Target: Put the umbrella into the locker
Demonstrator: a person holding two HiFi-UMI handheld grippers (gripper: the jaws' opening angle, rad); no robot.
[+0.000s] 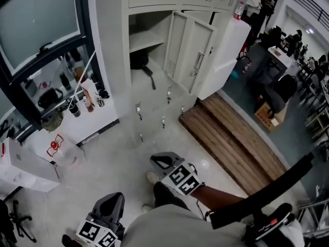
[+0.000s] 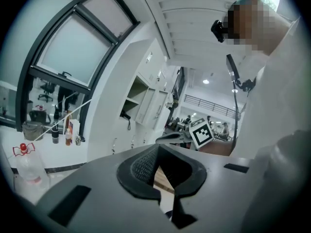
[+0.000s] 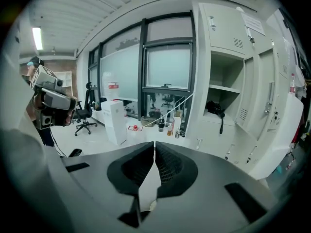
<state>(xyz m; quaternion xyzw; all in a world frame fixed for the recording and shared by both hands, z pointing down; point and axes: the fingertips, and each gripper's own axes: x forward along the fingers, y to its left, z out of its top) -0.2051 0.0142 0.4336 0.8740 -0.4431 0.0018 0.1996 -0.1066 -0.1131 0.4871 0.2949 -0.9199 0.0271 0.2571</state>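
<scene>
The black folded umbrella (image 1: 140, 60) lies inside the open locker (image 1: 149, 40), on the floor of its compartment under a shelf, with its strap hanging over the front edge. It also shows in the left gripper view as the umbrella (image 2: 125, 115) and in the right gripper view as the umbrella (image 3: 215, 108). Both grippers are well back from the locker, close to the person's body. My left gripper (image 1: 110, 202) (image 2: 156, 149) has its tips together with nothing between them. My right gripper (image 1: 167, 161) (image 3: 154, 147) is shut and empty.
The locker's door (image 1: 193, 50) stands open to the right. A wooden platform (image 1: 231, 143) lies on the floor at the right. A red-capped plastic bottle (image 1: 59, 148) and a white box (image 1: 20, 166) stand at the left, with bottles (image 1: 85, 99) on the window ledge.
</scene>
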